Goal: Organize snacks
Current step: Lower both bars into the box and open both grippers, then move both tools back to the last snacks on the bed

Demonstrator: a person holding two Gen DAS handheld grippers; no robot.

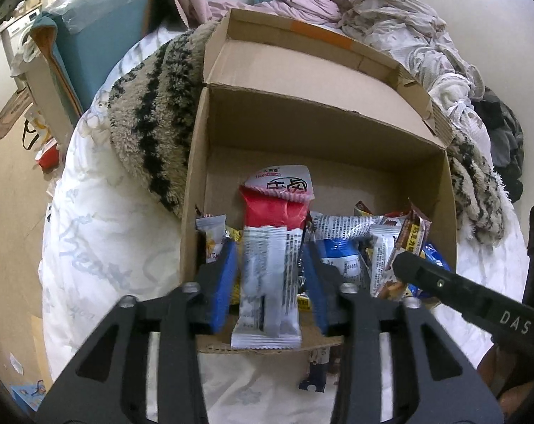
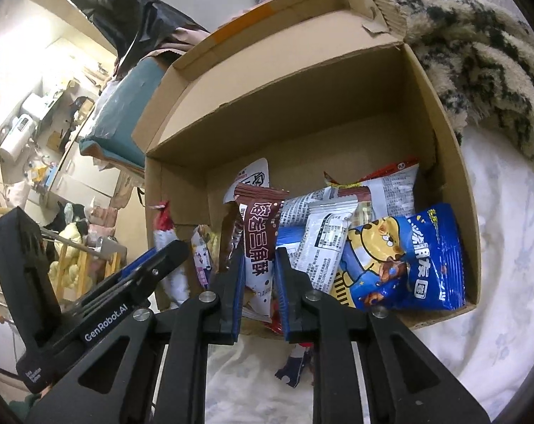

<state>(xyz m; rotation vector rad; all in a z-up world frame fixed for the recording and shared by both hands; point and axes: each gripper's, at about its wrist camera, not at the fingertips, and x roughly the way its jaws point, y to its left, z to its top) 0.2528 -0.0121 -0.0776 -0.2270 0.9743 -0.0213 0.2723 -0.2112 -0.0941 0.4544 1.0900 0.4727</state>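
Both grippers are matte black with cut-out triangular arms, silver screw heads and blue-padded fingers (image 1: 224,282). The left gripper (image 2: 161,261) bears white "GenRobot.AI" lettering; the right gripper (image 1: 408,265) reads "DAS".

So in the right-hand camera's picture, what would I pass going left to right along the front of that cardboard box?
The other gripper poking in → brown packet standing between this gripper's blue pads → white packet with black print → blue cartoon-bear bag → the box's right wall.
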